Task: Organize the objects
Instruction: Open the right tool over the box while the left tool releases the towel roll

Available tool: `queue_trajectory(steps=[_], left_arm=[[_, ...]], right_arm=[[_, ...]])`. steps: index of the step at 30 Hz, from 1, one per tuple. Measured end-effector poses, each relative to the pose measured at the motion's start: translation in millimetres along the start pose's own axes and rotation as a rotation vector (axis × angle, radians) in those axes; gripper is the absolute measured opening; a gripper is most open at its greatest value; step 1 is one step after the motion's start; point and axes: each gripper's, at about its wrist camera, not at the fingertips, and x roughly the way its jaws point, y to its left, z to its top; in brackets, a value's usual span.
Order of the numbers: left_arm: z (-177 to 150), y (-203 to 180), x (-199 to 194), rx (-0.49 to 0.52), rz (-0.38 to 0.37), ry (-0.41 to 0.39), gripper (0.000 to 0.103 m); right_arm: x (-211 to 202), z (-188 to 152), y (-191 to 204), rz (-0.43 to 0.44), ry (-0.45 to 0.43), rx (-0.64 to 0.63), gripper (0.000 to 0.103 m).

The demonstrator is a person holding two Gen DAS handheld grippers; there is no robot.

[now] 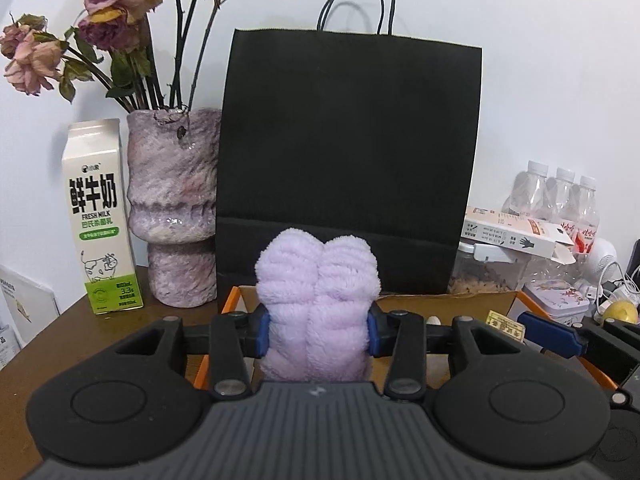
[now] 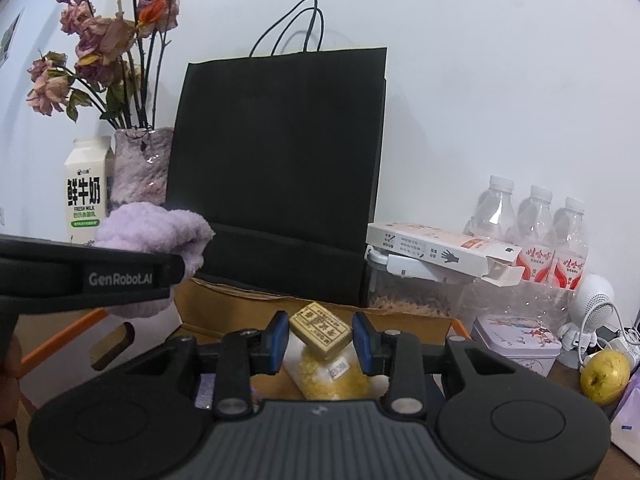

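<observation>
Left wrist view: the left gripper (image 1: 318,330) pinched a fluffy lilac plush cloth bundle (image 1: 316,308) between its blue pads (image 1: 262,334), long axis upright, the rounded end up. The bundle hung over an open orange-edged cardboard box (image 1: 448,304) on the brown wooden table (image 1: 52,344). Behind the box stood a tall black paper carrier bag (image 1: 348,160), hiding the wall. Toward the table's back left corner stood a white-and-green milk carton (image 1: 100,216) and a mottled purple ceramic vase (image 1: 174,208) of dried roses.

Right wrist view: only here did the right gripper (image 2: 320,344) show its load, a small tan rectangular printed block (image 2: 320,330) pinched by its corners, long axis skewed across the fingers, above a clear packet of yellow granules (image 2: 324,372). The left gripper's bundle appeared side-on at left. At the right edge sat clear water bottles (image 2: 532,224), a white printed carton (image 2: 440,252), a lilac tin (image 2: 516,344) and a yellow pear (image 2: 604,374).
</observation>
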Motion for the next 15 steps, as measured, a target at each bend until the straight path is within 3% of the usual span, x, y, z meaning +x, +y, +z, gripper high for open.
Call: queue_trajectory(steps=[7, 8, 9, 10, 11, 13, 15], left_arm=[[0.4, 1.8, 3.8, 0.013, -0.005, 0.003, 0.052], [0.7, 2.7, 3.7, 0.011, -0.005, 0.001, 0.058], [1.1, 4.1, 3.6, 0.008, -0.001, -0.001, 0.064], [1.8, 5.3, 3.4, 0.003, 0.005, -0.003, 0.080], [2.1, 6.7, 2.7, -0.002, 0.009, -0.009, 0.090], [3.4, 9.6, 0.3, -0.009, 0.021, -0.028, 0.103], [4.8, 11.0, -2.2, -0.010, 0.039, -0.046, 0.103]], right_arm=[[3.8, -2.1, -2.6, -0.001, 0.026, 0.008, 0.035], [3.3, -2.2, -2.7, -0.004, 0.028, 0.008, 0.042], [3.2, -2.1, -3.4, -0.007, 0.031, 0.012, 0.056], [2.8, -2.2, -4.5, -0.010, 0.031, 0.019, 0.065], [2.1, -2.3, -5.5, -0.014, 0.031, 0.023, 0.080], [0.4, -1.4, -6.7, -0.031, 0.022, 0.023, 0.089], [-0.2, 0.2, -9.1, -0.034, 0.024, 0.030, 0.103]])
